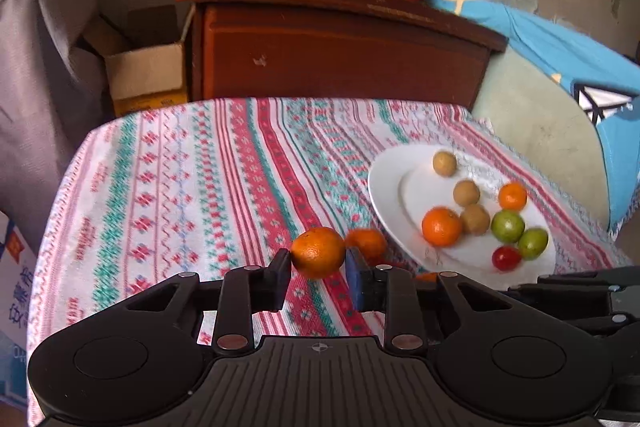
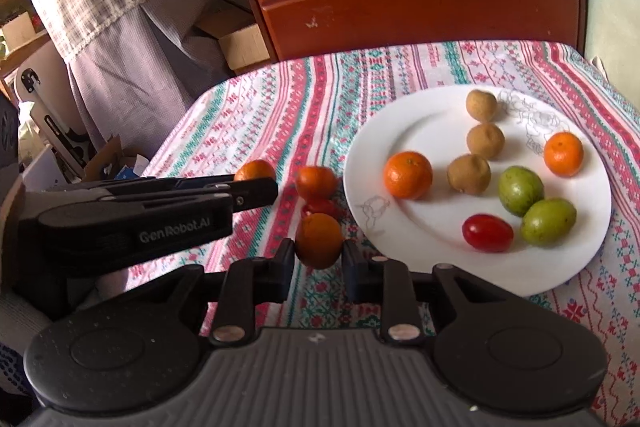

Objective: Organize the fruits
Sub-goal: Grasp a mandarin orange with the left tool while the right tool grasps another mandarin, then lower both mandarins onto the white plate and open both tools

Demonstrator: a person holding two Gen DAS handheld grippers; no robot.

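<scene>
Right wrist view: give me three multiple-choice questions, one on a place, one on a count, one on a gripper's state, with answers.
1. Where is the white plate? A on the cabinet; B on the patterned tablecloth; C in the cardboard box.
2. How many green fruits lie on the plate? A one; B two; C four.
3. The right gripper is: A open and empty; B shut on a tomato; C shut on a mandarin.
Answers: B, cloth shows all round the plate; B, a pair lies near its right rim; C, both pads press the mandarin's sides.
</scene>
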